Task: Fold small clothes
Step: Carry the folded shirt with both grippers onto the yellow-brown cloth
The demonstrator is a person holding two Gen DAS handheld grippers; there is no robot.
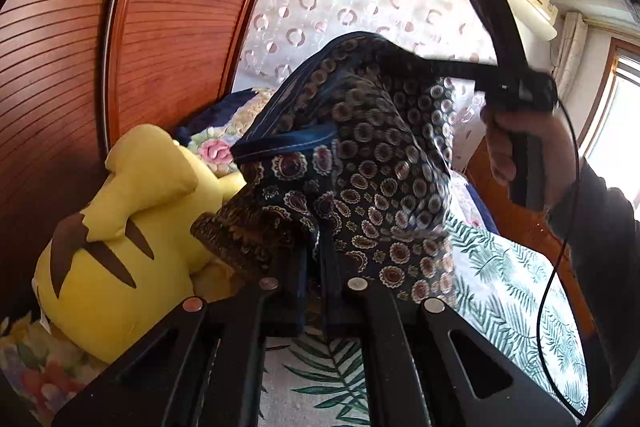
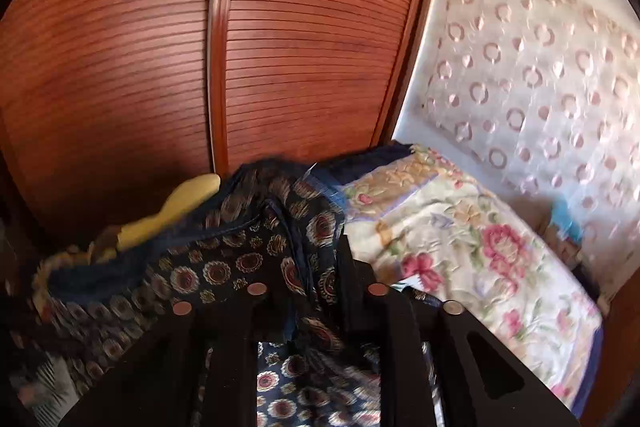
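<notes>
We hold the dark paisley garment [image 1: 360, 163] lifted above the leaf-print bedsheet [image 1: 516, 291], our left gripper [image 1: 316, 291] clamped on its lower edge and our right gripper [image 2: 320, 287] closed on another bunched part, beside the yellow plush toy [image 1: 132, 227] and the floral quilt [image 2: 460, 227]

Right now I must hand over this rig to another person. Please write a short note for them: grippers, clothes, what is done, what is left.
Left gripper: shut on the dark patterned garment, held up above the leaf-print bedsheet.
Right gripper: also shut on the garment, at another edge.
Beside it: yellow plush toy, floral quilt.
Done: garment picked up.
Left: no fold visible yet; spread it flat, then fold.
</notes>
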